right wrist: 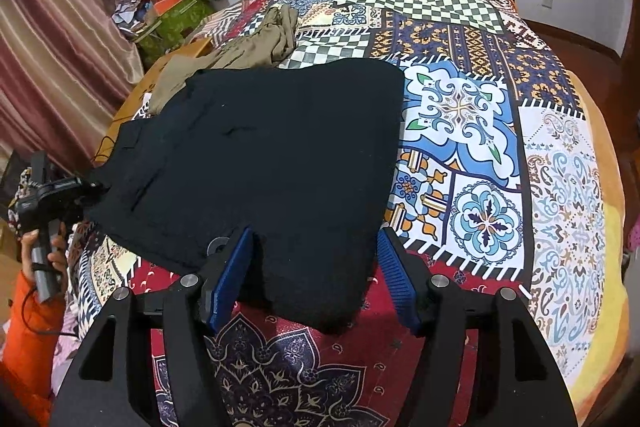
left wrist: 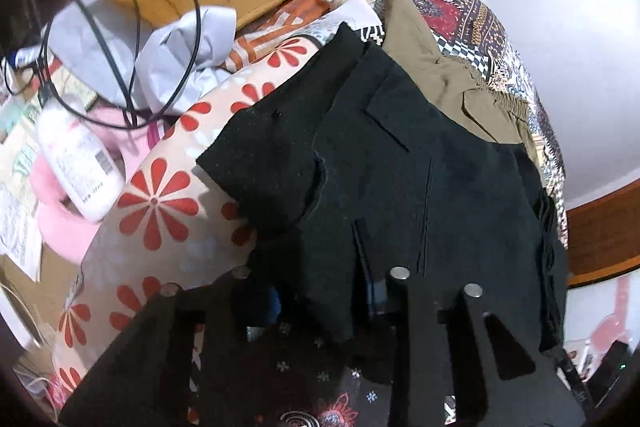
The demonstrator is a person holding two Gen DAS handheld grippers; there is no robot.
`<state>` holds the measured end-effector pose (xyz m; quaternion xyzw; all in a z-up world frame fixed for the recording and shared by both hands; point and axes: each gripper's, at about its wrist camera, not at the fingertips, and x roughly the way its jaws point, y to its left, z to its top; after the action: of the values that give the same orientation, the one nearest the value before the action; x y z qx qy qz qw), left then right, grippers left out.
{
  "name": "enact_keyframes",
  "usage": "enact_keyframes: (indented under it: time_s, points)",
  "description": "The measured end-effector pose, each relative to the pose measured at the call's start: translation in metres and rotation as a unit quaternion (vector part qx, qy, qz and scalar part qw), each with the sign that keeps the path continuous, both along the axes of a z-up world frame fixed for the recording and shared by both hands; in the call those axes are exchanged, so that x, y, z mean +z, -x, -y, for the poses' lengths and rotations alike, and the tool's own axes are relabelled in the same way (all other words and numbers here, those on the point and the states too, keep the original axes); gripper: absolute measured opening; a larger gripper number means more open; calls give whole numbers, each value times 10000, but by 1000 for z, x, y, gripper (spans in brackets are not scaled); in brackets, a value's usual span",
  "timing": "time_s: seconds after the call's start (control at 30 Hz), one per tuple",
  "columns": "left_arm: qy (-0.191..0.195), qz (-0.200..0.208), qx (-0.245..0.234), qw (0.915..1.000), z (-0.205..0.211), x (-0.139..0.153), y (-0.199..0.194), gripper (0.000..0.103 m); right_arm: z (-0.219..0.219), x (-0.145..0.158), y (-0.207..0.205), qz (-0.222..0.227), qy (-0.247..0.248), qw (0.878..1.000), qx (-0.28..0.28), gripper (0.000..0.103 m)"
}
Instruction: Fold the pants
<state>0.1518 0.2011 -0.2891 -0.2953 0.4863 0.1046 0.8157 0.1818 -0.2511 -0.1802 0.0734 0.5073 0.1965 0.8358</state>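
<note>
The left gripper (left wrist: pixel 332 303) is largely hidden by the black pants (right wrist: pixel 256 163); cloth is seen between its jaws, but a firm grip cannot be told. The right gripper (right wrist: pixel 316 267) is held wide, its blue pads (right wrist: pixel 230 275) astride the near hem without pressing. The pants are spread on a patchwork bedspread (right wrist: pixel 480 131), partly over khaki trousers (left wrist: pixel 436 67). A striped curtain (right wrist: pixel 48 39) is seen at the left.

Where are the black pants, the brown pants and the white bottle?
black pants (right wrist: pixel 260 155), right wrist view, middle of the cloth.
brown pants (left wrist: pixel 452 75), left wrist view, on the leg.
white bottle (left wrist: pixel 80 163), left wrist view, its label.
</note>
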Motion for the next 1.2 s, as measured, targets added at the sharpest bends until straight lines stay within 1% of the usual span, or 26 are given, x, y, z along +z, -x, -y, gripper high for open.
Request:
enact_keyframes:
  time_s: [0.13, 0.2, 0.3, 0.4, 0.53, 0.67, 0.77, 0.8, 0.87, 0.93, 1.03, 1.13, 1.2]
  points:
    - [-744, 69, -181, 9970, 18, 15, -3, 21, 1, 0, 0, -2, -30, 10000, 3, 60]
    - [-1105, 251, -288, 9931, 29, 33, -3, 20, 2, 1, 0, 7, -38, 10000, -3, 60]
    - [-1150, 588, -480, 9905, 37, 61, -6, 19, 4, 5, 0, 58, -41, 10000, -37, 60]
    - [-1173, 939, -715, 9861, 50, 92, -9, 18, 12, 11, 0, 203, -22, 9997, -152, 60]
    - [-1281, 1372, -1076, 9763, 76, 128, -21, 17, 32, 17, -1, 303, -11, 9986, -426, 60]
    - [-1062, 1639, -1467, 9697, 109, 154, -34, 16, 48, 10, 0, 228, 168, 9979, -576, 60]
    - [-929, 1734, -1769, 9644, 131, 166, -47, 16, 47, -2, 0, 72, 313, 9984, -455, 60]
    - [-906, 1779, -1921, 9609, 142, 170, -51, 16, 46, -7, 0, 27, 320, 9987, -402, 60]
    - [-848, 1838, -2147, 9555, 160, 176, -57, 16, 43, -11, 1, 39, 346, 9989, -323, 60]
    - [-781, 1878, -2323, 9512, 177, 181, -62, 16, 42, -9, 1, 75, 360, 9989, -283, 60]
    - [-596, 1915, -2589, 9448, 202, 185, -71, 15, 43, -10, 2, 81, 300, 9991, -272, 60]
    - [-520, 1943, -2906, 9355, 232, 189, -77, 15, 46, -12, 3, 51, 168, 9994, -304, 60]
    - [-510, 1973, -3171, 9262, 256, 189, -79, 15, 48, -13, 3, 33, 100, 9994, -318, 60]
